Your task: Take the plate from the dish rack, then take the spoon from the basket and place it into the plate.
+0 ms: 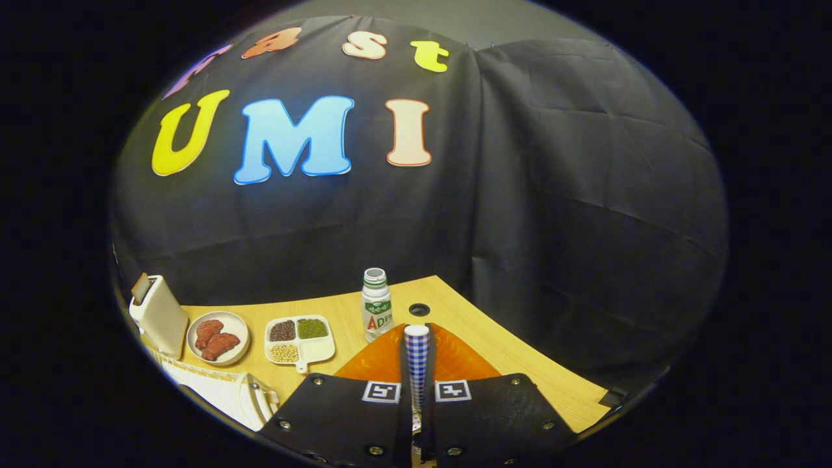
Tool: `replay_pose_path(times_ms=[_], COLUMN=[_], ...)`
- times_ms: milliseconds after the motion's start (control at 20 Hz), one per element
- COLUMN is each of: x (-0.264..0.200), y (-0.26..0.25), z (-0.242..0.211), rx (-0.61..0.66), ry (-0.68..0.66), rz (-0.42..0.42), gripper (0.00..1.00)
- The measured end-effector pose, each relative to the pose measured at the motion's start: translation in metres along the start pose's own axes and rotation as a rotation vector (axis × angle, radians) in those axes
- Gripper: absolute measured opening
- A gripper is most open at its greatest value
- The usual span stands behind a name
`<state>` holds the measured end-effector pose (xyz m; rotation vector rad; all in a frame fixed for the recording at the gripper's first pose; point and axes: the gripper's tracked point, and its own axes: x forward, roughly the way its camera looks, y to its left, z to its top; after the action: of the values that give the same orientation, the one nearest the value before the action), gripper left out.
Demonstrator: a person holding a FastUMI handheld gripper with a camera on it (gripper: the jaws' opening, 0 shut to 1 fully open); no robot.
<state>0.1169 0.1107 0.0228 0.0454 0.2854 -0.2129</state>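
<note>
tongs (416,390) clamped on checked spoon handle (416,364), orange plate (455,361) beneath

Spoon (416,354) upright over orange plate (455,361).
Its blue-checked handle stood clamped between the gripper (416,396) fingers; the plate lay flat on the table just beyond them.

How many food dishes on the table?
2: a round plate of meat beside the toaster, and a divided tray of beans between that plate and the bottle. Tongs grip a checkered spoon handle.
</note>
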Motion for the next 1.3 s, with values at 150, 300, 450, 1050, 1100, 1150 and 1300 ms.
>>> replay_pose_path(times_ms=[150, 300, 450, 1050, 1100, 1150, 1300], x=[-0.039, -0.083, -0.127, -0.245, -0.248, -0.251, -0.257], y=[0.031, 0.073, 0.116, 0.211, 0.213, 0.215, 0.215], z=[0.002, -0.011, -0.031, -0.13, -0.139, -0.147, -0.167], rx=[-0.018, -0.044, -0.068, -0.163, -0.166, -0.168, -0.177], ry=[-0.023, -0.02, -0.004, 0.097, 0.11, 0.123, 0.158], rz=[0.056, 0.142, 0.24, 0.511, 0.525, 0.537, 0.566], gripper=[0.05, 0.05, 0.05, 0.05, 0.05, 0.05, 0.05])
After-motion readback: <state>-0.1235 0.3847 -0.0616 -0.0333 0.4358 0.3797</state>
